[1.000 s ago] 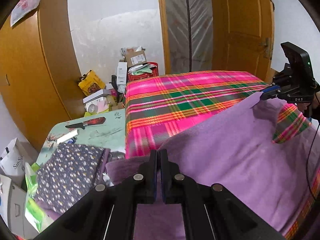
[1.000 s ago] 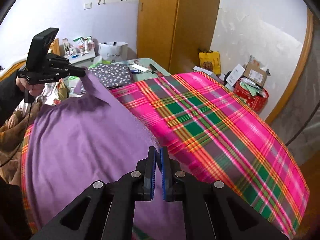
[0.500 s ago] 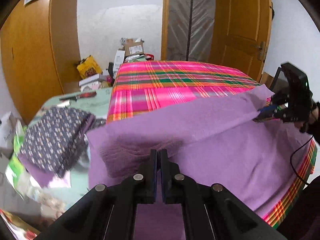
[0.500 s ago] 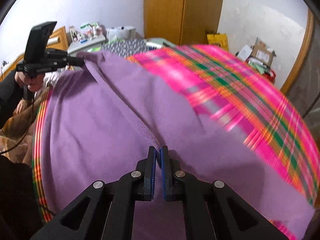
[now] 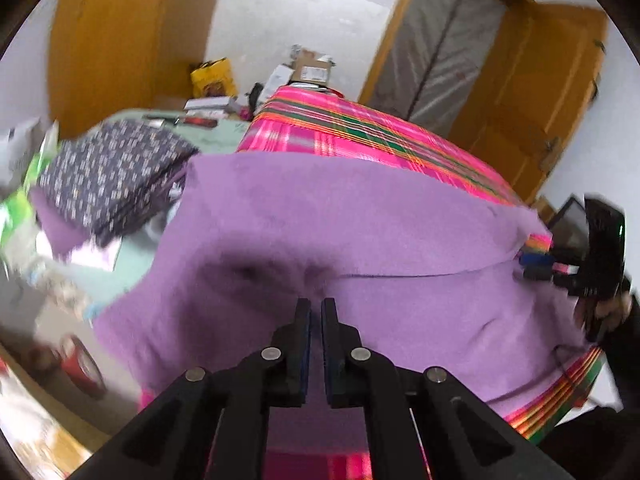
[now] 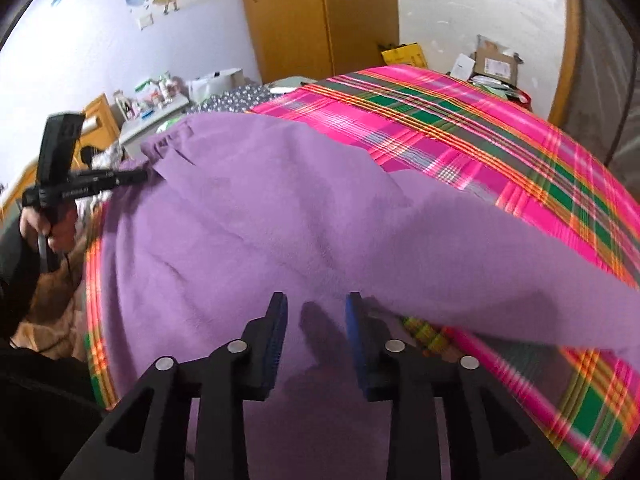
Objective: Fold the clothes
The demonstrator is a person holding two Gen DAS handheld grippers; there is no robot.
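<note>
A large purple cloth (image 5: 360, 232) lies spread over the pink plaid bed (image 5: 380, 136), folded over on itself. It also fills the right wrist view (image 6: 280, 216). My left gripper (image 5: 316, 306) has its jaws nearly together, a thin gap between them, low over the cloth; I cannot tell if cloth is pinched. It shows in the right wrist view (image 6: 140, 176) at the cloth's far left corner. My right gripper (image 6: 316, 300) is open and empty just above the cloth. It shows in the left wrist view (image 5: 536, 266) at the cloth's right corner.
A folded dark patterned garment (image 5: 112, 172) lies on a pale green side table (image 5: 216, 140) left of the bed. Boxes and bags (image 5: 304, 72) stand beyond the bed by the wall. A wooden door (image 5: 532, 112) stands at the right, a wardrobe (image 6: 320, 16) behind.
Both grippers carried the purple cloth's edge forward across the bed and lowered it. My right gripper opened and let the cloth go. The left jaws parted slightly.
</note>
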